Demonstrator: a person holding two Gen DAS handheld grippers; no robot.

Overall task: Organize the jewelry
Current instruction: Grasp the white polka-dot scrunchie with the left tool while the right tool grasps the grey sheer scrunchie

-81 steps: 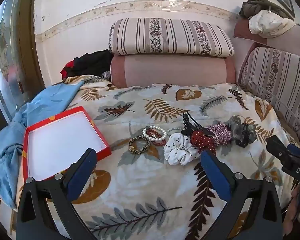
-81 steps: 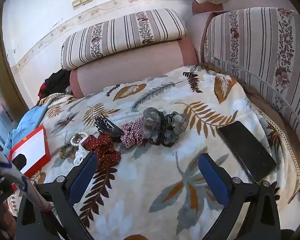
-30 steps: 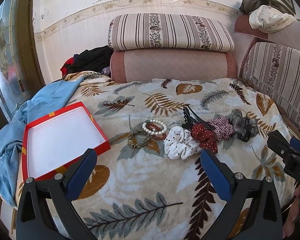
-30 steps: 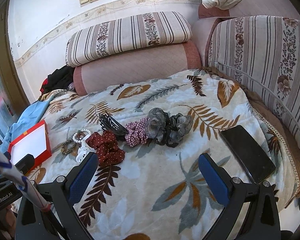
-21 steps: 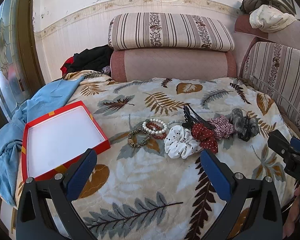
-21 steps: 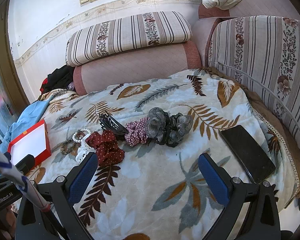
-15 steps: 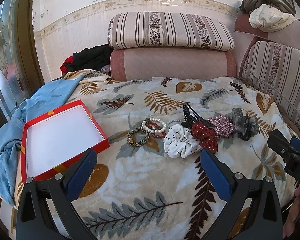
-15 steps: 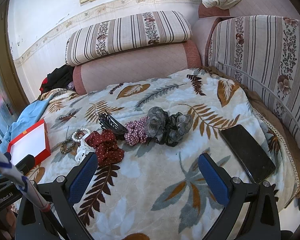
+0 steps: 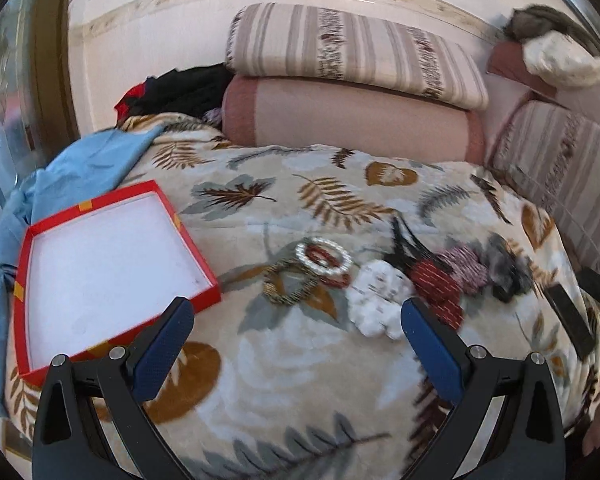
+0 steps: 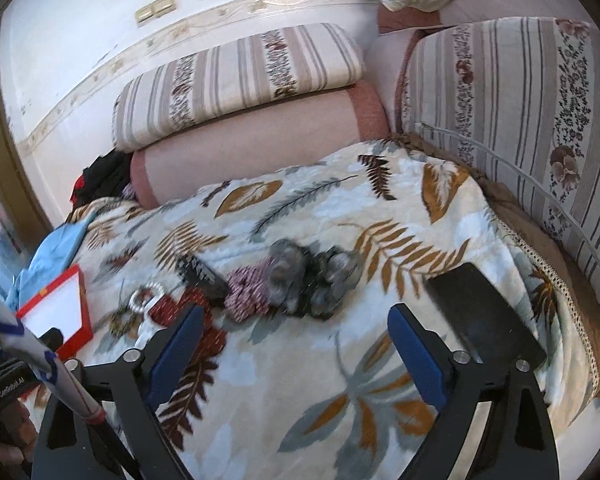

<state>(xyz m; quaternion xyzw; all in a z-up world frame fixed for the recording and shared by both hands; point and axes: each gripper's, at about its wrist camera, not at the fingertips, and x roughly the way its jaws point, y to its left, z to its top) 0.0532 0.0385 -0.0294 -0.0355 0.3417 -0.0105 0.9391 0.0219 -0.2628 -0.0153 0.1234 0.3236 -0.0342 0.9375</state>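
A: Both grippers are above the leaf-print blanket (image 9: 300, 380), and the pictures are a little smeared. The left gripper (image 9: 296, 332) has its blue pads spread wide, nothing between them but blanket.

B: And the right gripper (image 10: 292, 332)?

A: Its jaws have just been closing a touch, yet they stand well apart and hold nothing. Only blanket lies between the pads.

B: Where's the jewelry?

A: In the middle of the blanket. A pearl bracelet (image 9: 323, 257) rings a red bead bracelet (image 9: 319, 255), with a dark gold bracelet (image 9: 288, 286) touching them on the box side. All three are ahead of the left gripper, between its fingers in that view.

B: And the box?

A: The red box (image 9: 198, 256) sits open at the left, white inside, nothing in it. Its near corner is just beside the left pad of the left gripper in the picture. A blue cloth (image 9: 80, 168) lies bunched behind it.

B: To the right of the bracelets?

A: A row of hair things: a white scrunchie (image 9: 375, 300), a red dotted scrunchie (image 9: 435, 284), a black hair claw (image 9: 405, 246), a checked scrunchie (image 10: 248, 288) and a grey scrunchie (image 10: 311, 276). They touch one another in a line. From the right wrist, the grey one is ahead, between the pads.

B: Anything else?

A: A black phone (image 10: 483, 316) lies flat near the blanket's right edge, just beyond the right pad.
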